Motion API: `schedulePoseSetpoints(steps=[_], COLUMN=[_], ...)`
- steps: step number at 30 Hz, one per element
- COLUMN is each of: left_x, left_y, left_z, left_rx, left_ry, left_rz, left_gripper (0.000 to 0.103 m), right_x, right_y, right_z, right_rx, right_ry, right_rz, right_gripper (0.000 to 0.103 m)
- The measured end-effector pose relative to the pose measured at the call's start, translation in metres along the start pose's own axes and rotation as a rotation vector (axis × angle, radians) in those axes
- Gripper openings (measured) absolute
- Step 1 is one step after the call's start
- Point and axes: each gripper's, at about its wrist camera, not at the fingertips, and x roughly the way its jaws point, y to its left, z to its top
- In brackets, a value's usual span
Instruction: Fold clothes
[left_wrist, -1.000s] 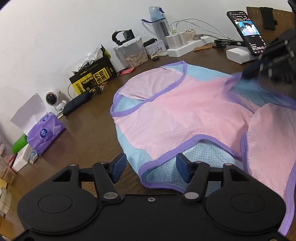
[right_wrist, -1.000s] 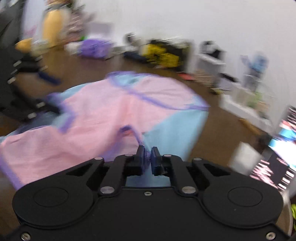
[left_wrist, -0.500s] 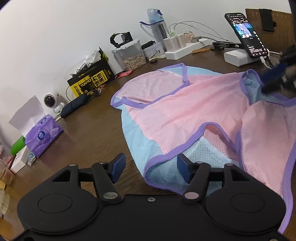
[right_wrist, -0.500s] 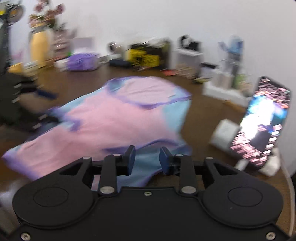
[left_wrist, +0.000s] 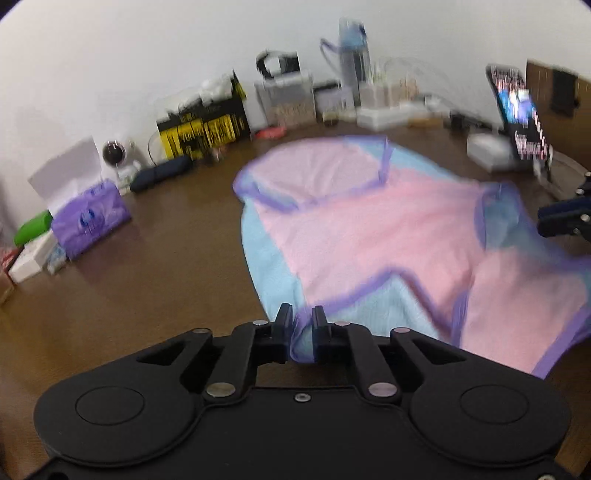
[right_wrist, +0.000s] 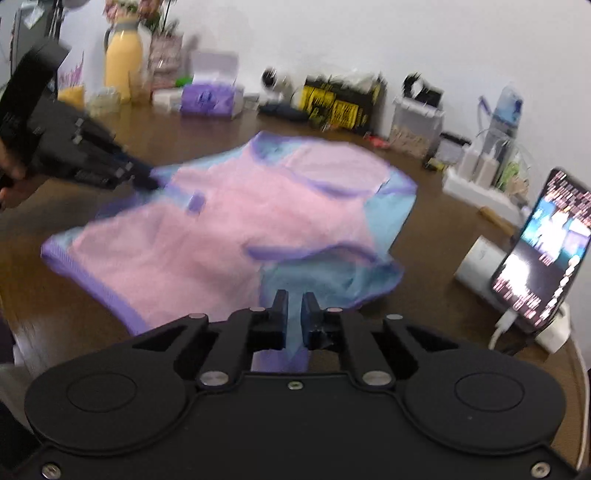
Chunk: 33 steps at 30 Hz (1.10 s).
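Note:
A pink and light-blue mesh garment (left_wrist: 369, 229) with purple trim lies spread on the brown table (left_wrist: 166, 266). My left gripper (left_wrist: 300, 321) is at its near hem, jaws closing, with a fold of blue cloth and purple trim pinched between the pads. In the right wrist view the same garment (right_wrist: 240, 221) fills the middle, and the left gripper (right_wrist: 146, 177) holds its far-left edge. My right gripper (right_wrist: 293, 310) is at the light-blue flap on its side, jaws closing with that cloth between them. From the left wrist view the right gripper (left_wrist: 554, 218) shows at the right edge.
A lit phone (right_wrist: 543, 254) stands on a stand near the right gripper, with a white charger box (right_wrist: 480, 266) beside it. Along the wall sit a purple tissue pack (left_wrist: 90, 218), a yellow-black box (left_wrist: 203, 129), a water bottle (left_wrist: 352, 48) and a power strip (left_wrist: 391, 114).
The left jaws went from wide open to closed on the near hem. The right jaws opened, dropping the purple edge, then closed on the blue flap. Both views now show motion blur.

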Motion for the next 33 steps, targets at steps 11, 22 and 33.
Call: schedulePoseSetpoints(steps=[11,22,33], left_x=[0.150,0.192,0.200], left_y=[0.038,0.100,0.091], left_z=[0.102,0.072,0.085], left_rx=[-0.099,-0.455,-0.406], left_ry=[0.106,0.107,0.127], left_rz=[-0.020,0.056,0.081], left_gripper=[0.059,0.003,0.005], right_x=[0.104,0.161,0.108], right_y=[-0.078,-0.077,-0.042], right_z=[0.081,0.064,0.060], right_rx=[0.189,0.147,0.083], right_ry=[0.023,0.126,0.105], right_rz=[-0.075,-0.047,0.053], right_gripper=[0.025,0.025,0.026])
